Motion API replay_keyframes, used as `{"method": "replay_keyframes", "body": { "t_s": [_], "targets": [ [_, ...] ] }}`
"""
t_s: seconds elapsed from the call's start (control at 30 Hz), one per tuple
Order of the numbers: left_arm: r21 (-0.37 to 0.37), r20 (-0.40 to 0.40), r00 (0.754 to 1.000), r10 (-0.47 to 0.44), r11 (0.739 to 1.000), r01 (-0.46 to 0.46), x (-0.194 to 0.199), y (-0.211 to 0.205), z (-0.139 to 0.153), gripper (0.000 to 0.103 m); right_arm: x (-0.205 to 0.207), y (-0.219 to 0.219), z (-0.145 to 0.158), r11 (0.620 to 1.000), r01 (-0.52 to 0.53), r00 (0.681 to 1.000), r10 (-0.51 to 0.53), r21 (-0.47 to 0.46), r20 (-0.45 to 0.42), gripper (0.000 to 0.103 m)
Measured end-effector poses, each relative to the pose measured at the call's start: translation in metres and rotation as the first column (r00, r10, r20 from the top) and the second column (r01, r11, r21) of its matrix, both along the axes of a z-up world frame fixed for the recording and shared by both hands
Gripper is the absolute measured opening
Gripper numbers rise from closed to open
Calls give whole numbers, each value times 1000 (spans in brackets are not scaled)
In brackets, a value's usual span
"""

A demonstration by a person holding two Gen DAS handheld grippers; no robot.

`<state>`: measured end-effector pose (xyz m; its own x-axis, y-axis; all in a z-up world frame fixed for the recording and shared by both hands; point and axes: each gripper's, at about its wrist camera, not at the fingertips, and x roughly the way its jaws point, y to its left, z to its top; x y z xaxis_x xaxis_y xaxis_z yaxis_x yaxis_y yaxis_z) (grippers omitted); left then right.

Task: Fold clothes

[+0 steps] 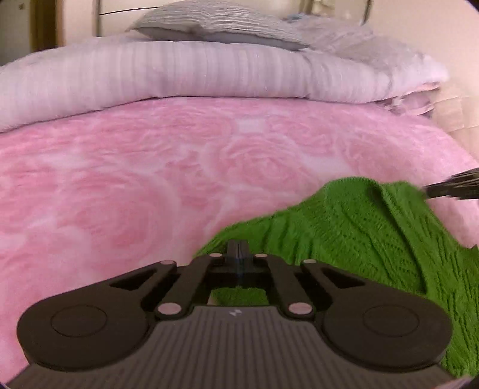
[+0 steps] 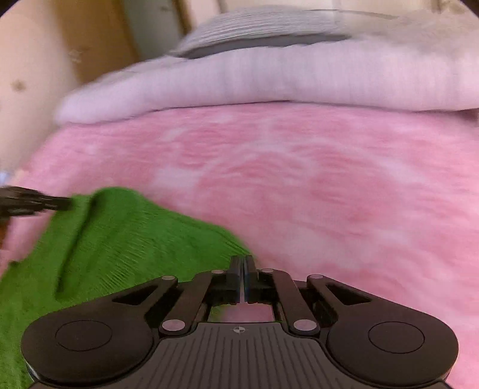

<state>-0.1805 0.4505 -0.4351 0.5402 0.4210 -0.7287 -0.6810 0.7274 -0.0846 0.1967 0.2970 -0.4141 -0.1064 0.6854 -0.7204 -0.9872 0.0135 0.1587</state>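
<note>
A green knitted garment [image 1: 359, 233] hangs stretched between my two grippers above a pink blanket. My left gripper [image 1: 237, 250] is shut, its tips pinching the garment's near edge. In the right wrist view the same green knit [image 2: 119, 239] spreads to the left, and my right gripper [image 2: 243, 266] is shut at its corner, with the fabric caught at the tips. Each gripper also shows in the other's view: the right gripper [image 1: 431, 190] grips the far corner at the right edge, and the left gripper [image 2: 64, 204] grips the far corner at the left. The lower part of the garment is hidden behind the gripper bodies.
The pink rose-patterned blanket [image 1: 149, 179] covers the bed. A folded pale lilac quilt [image 1: 179, 71] lies across the far end, with a grey striped pillow [image 1: 215, 24] on top. Wooden furniture [image 2: 98, 45] stands beyond the bed on the left.
</note>
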Motion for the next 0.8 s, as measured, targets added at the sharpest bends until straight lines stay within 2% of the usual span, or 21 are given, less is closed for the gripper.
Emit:
{"method": "replay_keyframes", "body": {
  "t_s": [0.03,0.17,0.27,0.33,0.4,0.47,0.57,0.67,0.8],
  "targets": [
    [8,-11,1000,16,1000,-16,-8,-11,8,6,-4,-17,10,1000,9,1000,-9,-1,4,4],
    [23,-7,1000,20,1000,-20,-41,-85,36,7,-45,-100,41,1000,12,997,-11,11,-74,5],
    [11,14,999,-41,999,40,-56,-153,44,10,-92,-151,47,1000,19,996,-19,9,-91,5],
    [5,4,997,-76,997,76,-62,-196,40,13,-127,-179,38,999,29,999,-29,-20,-42,6],
    [-27,-37,997,-67,997,66,-71,-227,26,13,-155,-198,22,996,69,997,-67,-58,31,6],
    [-21,-54,998,-37,999,36,-89,-254,18,13,-174,-228,7,989,127,988,-119,-80,95,6],
    [-32,-55,998,39,999,-41,-127,-287,18,13,-193,-284,1,976,211,968,-203,-44,148,7],
    [-44,-55,992,113,992,-115,-160,-316,22,13,-209,-334,2,963,268,956,-263,-29,129,7],
    [-65,-66,975,211,974,-215,-190,-354,27,13,-230,-377,6,954,300,945,-293,-24,144,7]
  ]
}}
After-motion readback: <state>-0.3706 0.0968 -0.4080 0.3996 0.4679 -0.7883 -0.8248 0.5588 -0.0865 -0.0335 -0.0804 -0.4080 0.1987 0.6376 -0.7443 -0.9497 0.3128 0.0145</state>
